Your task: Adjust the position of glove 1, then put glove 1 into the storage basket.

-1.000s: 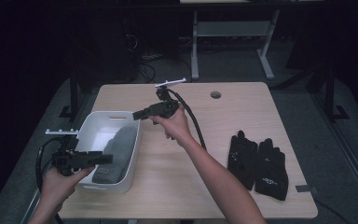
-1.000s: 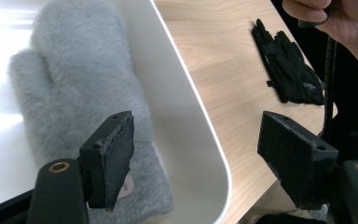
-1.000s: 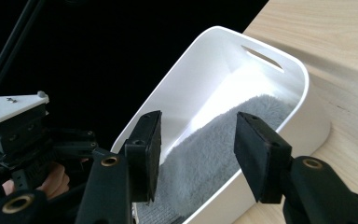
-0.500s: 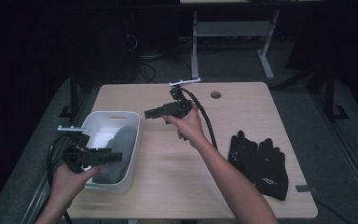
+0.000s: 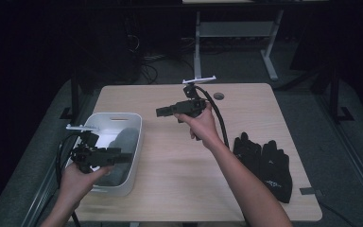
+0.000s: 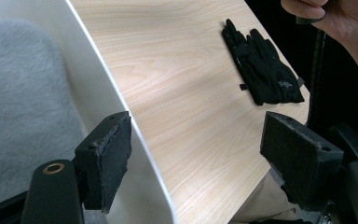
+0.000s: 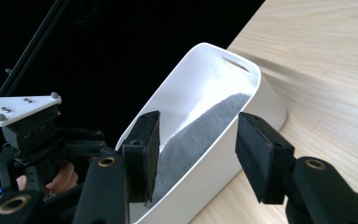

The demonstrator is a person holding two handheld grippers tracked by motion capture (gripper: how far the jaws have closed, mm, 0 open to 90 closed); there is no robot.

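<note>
both hand-held grippers spread, empty — small white mark on black gloves [image 6: 265, 74], unreadable — beside white bin [image 5: 132, 142].

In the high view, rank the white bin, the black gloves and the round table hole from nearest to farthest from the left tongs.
1. White bin: right beneath the left tongs.
2. Black gloves: across the table, at its right edge.
3. Round table hole: far side of the table.

My left gripper [image 5: 123, 155] and right gripper [image 5: 159, 112] were matte black with brass screw eyelets, thick black cables, white three-cornered top plates; arms were sleeveless.
</note>
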